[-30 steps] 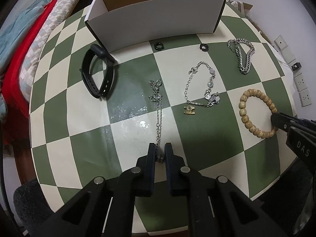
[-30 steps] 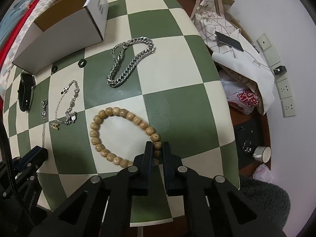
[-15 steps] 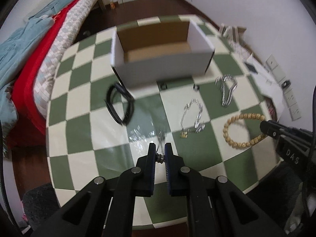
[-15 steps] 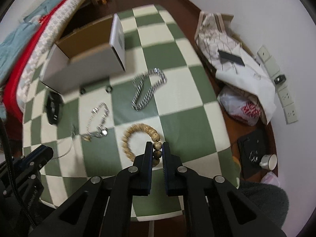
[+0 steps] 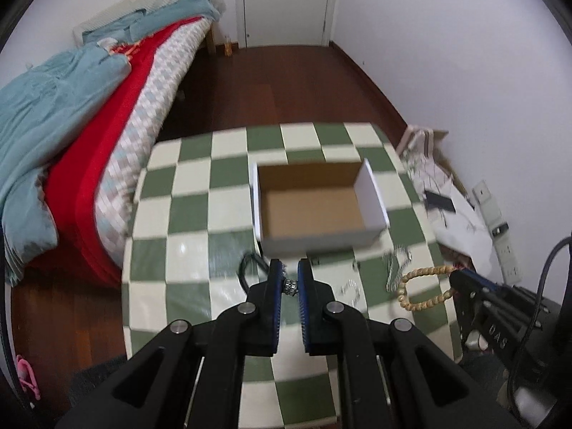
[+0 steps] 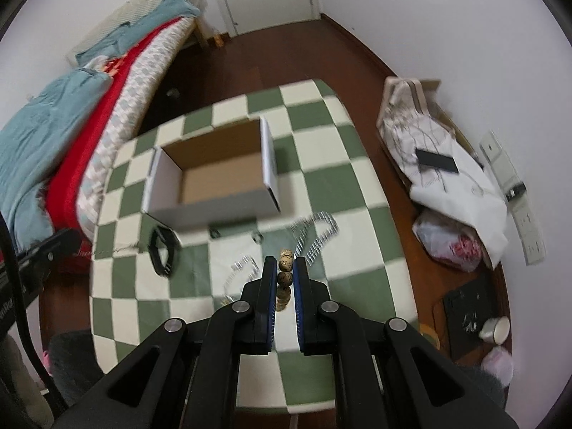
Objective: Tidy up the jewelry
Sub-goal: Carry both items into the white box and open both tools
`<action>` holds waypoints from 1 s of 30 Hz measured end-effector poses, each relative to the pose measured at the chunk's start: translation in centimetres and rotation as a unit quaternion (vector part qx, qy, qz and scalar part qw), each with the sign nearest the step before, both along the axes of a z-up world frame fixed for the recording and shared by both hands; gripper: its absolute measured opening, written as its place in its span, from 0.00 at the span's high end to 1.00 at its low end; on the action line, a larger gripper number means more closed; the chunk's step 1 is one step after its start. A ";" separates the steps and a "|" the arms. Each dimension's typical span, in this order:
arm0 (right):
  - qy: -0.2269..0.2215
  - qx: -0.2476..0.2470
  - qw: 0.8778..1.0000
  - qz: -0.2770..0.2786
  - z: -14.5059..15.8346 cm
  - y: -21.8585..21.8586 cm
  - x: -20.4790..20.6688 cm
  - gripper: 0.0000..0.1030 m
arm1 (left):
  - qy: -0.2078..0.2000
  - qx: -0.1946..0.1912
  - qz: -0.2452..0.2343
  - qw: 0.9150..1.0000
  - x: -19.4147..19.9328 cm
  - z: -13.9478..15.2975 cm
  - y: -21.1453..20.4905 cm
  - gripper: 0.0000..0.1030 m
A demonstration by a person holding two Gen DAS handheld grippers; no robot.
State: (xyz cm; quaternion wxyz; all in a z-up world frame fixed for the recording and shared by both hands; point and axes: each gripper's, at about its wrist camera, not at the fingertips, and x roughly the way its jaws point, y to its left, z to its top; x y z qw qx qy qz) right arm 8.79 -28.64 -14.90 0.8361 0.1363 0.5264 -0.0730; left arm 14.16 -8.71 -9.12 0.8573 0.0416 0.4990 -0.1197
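In the left wrist view, the bed (image 5: 107, 114) with its red cover and blue blanket fills the left side of the frame. The checkered table (image 5: 186, 214) takes the middle, and the open cardboard box (image 5: 314, 203) stands on it just above centre. At lower centre your left gripper (image 5: 289, 284) is closed on the thin silver chain (image 5: 290, 286), which is pinched between the two fingers below the near wall of the box. The black watch band (image 5: 246, 268) lies on the table just left of the fingertips. Further right, blurred, is the thick silver chain bracelet (image 5: 397, 264). At the right edge the wooden bead bracelet (image 5: 418, 286) hangs from your right gripper (image 5: 455, 279), lifted above the table.

In the right wrist view, the box (image 6: 214, 178) is at upper left of centre and the watch band (image 6: 162, 250) is below its left corner. At lower centre your right gripper (image 6: 285, 268) is closed on the bead bracelet (image 6: 286, 268), with beads showing between the fingers. The thick chain bracelet (image 6: 314, 236) lies just to the upper right of it. The charm bracelet (image 6: 243, 268) lies to the left, blurred.
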 end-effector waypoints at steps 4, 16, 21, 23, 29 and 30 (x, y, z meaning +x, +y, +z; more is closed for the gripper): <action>-0.018 -0.013 0.999 0.022 1.9 1.1 3.5 0.91 | -0.017 0.008 0.006 1.000 2.8 1.0 -0.8 0.94; 0.004 -0.052 0.996 0.070 0.1 3.7 14.7 0.91 | 0.008 0.021 0.030 0.999 10.9 -1.8 -1.1 0.94; 0.027 -0.046 0.996 0.077 -2.5 3.3 16.9 0.91 | 0.039 0.021 0.035 0.998 12.7 -4.2 -1.0 0.94; 0.035 -0.044 0.995 0.080 -3.4 2.9 17.7 0.91 | 0.048 0.022 0.035 0.998 13.2 -5.0 -1.2 0.94; 0.049 -0.043 0.994 0.093 -5.0 2.5 19.1 0.91 | 0.070 0.006 0.027 0.997 14.3 -6.2 -1.6 0.94; 0.051 -0.042 0.993 0.097 -5.1 2.5 19.4 0.91 | 0.074 0.004 0.026 0.997 14.4 -6.3 -1.7 0.94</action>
